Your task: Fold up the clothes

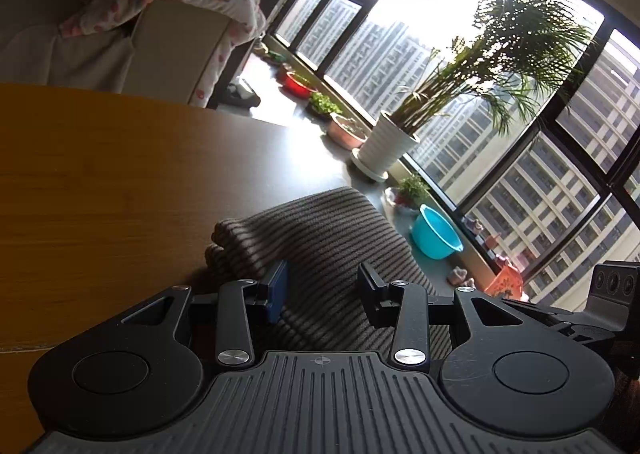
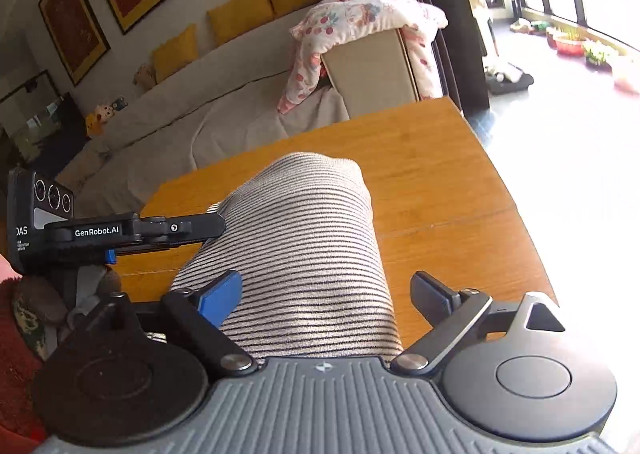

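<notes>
**Technician:** State the location and condition of the striped knit garment [image 2: 296, 254].

**Operator:** It lies on the wooden counter [image 2: 440, 182] as a long bundle of several layers, with a rounded fold at the far end. It runs from that end back beneath both tools.

**Technician:** Handling properties?

**Operator:** Judged soft, light and limp. The ribbed knit should offer good friction and is not fragile. Layers may slide apart if lifted by one layer only.

**Technician:** Jaw status?

**Operator:** The left gripper [image 1: 322, 290] holds its jaws partly open, with the fabric lying between them; whether the pads press on it cannot be determined. The right gripper [image 2: 332, 296] has wide jaws straddling the bundle. The blue pad lies against the cloth, the dark pad stands clear over bare wood. No grip there.

**Technician:** Recommended hold point?

**Operator:** Take the near edge through all layers, one tool at each side, so the fold travels as one piece.
</notes>
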Demonstrator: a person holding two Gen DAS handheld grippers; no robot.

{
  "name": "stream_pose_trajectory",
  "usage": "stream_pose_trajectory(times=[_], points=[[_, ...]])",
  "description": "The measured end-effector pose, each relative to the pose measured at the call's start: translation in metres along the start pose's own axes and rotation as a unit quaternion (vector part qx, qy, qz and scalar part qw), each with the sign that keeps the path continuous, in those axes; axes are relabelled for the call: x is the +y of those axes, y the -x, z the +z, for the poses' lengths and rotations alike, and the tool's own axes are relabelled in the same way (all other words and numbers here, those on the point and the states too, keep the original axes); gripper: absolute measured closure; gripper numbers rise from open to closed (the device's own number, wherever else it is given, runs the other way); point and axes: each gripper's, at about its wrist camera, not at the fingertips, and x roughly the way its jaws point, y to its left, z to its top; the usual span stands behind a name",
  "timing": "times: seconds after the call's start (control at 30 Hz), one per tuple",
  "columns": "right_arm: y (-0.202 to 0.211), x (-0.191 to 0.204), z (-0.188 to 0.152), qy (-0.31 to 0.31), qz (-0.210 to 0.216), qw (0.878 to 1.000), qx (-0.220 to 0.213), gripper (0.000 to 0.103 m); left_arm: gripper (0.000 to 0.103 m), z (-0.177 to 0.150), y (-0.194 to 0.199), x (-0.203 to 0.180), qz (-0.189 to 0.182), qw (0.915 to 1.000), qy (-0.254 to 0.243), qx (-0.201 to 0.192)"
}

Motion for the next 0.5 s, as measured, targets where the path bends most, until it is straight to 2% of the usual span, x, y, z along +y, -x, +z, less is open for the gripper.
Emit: stream_pose_trajectory(times=[0.07,0.13,0.2,0.23,0.27,0.33,0.43,0.5], points=[[-0.019,-0.010,-0.004,-0.034,0.000,0.999,0.018,0.016,0.060,0.000,0.000,0.000,0.000,1.0000,-0.001,0.000],[-0.027,-0.010,-0.007,-0.056,0.019,0.998,0.022,0.017,0.060,0.000,0.000,-0.001,0.001,1.0000,-0.003,0.000],[-0.015,0.006,-0.009,-0.025,0.029,0.999,0.006,0.019,0.060,-0.001,0.000,-0.001,0.002,1.0000,-0.004,0.001],[-0.004,0.020,-0.011,0.017,0.041,0.999,-0.009,0.019,0.058,-0.001,-0.001,-0.002,0.003,1.0000,-0.005,0.001],[0.003,0.029,-0.014,0.046,0.054,0.997,-0.011,0.019,0.052,-0.001,-0.001,-0.002,0.003,1.0000,-0.006,0.001],[0.016,0.047,-0.019,0.102,0.077,0.992,-0.014,0.019,0.047,-0.001,-0.001,-0.002,0.004,1.0000,-0.008,0.001],[0.000,0.049,-0.033,0.118,0.024,0.992,0.040,0.019,0.047,-0.001,-0.001,-0.003,0.006,0.9999,-0.011,0.002],[-0.006,0.040,-0.038,0.106,0.007,0.993,0.055,0.019,0.047,-0.002,-0.001,-0.004,0.007,0.9999,-0.012,0.002]])
